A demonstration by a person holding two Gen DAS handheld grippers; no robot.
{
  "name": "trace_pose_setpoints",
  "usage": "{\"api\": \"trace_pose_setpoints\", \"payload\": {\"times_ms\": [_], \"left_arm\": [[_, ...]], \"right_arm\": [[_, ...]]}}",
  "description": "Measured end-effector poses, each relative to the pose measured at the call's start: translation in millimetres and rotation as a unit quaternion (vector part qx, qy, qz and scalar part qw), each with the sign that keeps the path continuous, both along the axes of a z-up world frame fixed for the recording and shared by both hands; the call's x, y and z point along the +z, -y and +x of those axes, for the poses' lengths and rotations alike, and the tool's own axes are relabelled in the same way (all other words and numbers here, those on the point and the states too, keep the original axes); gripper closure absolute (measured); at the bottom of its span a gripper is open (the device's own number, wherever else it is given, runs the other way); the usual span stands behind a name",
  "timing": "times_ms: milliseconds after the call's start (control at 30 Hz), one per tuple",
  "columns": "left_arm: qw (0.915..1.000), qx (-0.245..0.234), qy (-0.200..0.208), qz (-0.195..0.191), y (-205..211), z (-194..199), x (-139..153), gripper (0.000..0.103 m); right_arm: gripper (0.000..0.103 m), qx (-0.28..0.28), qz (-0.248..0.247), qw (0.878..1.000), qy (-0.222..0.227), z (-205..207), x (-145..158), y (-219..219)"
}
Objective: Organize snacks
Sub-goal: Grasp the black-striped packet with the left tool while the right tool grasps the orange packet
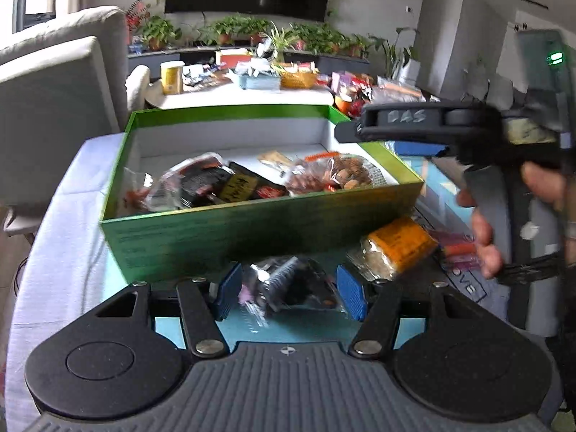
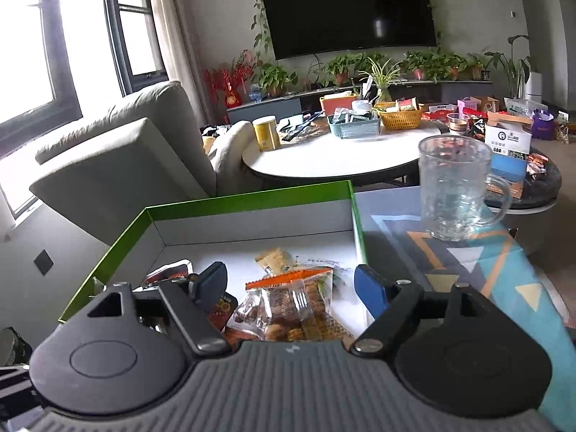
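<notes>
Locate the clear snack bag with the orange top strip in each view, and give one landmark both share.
Left wrist: the orange-strip bag lies in the box's far right corner, centre-right of the picture.
Right wrist: bottom centre, between the open tongs.
Shared landmark: the green box.

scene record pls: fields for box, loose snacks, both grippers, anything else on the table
box: green box, lid off, several snack packs inside
loose snacks: dark packet and orange-label packet on the table in front of the box
left gripper: jaws open either side of the dark packet, pads not pressing
right gripper: jaws open over the box, above a clear cookie bag
other: empty glass mug right of the box
</notes>
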State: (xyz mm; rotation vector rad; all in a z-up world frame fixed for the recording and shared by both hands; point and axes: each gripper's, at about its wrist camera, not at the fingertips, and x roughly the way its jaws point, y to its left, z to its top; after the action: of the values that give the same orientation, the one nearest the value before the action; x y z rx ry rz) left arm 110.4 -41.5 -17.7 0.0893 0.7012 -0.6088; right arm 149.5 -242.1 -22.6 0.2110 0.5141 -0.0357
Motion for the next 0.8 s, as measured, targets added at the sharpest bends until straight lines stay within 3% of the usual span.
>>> {"api": "trace_pose_setpoints", "payload": {"times_ms": [100, 300, 533, 633, 733, 800], "left_arm": [[0.9997, 0.008, -0.01, 0.019, 8.9, 2.9, -8.0, 0.044], [0.9989, 0.042, -0.015, 0.017, 14.0, 9.5, -13.6, 0.038], [0.9973, 0.053, 0.012, 0.05, 30.0, 10.9, -19.7, 0.028], [0.9966, 0.051, 0.025, 0.06, 33.5, 11.4, -22.4, 0.027], [0.9977, 0.044, 0.025, 0.044, 28.2, 11.2, -22.0, 0.035], [0.999, 0.034, 0.012, 0.028, 23.1, 11.0, -21.0, 0.051]], "right_arm": [[0.022, 0.006, 0.007, 1.0, -0.003, -13.5, -0.1, 6.2], [0.021, 0.014, -0.01, 1.0, -0.023, -39.3, -10.1, 14.0], [0.021, 0.021, -0.012, 0.999, -0.042, -56.9, -24.6, 17.2], [0.014, 0.036, -0.023, 0.998, -0.039, -65.4, -28.4, 14.1], [0.01, 0.046, -0.036, 0.998, -0.037, -70.0, -32.9, 11.9], [0.01, 0.052, -0.037, 0.997, -0.04, -69.6, -34.6, 12.4]]}}
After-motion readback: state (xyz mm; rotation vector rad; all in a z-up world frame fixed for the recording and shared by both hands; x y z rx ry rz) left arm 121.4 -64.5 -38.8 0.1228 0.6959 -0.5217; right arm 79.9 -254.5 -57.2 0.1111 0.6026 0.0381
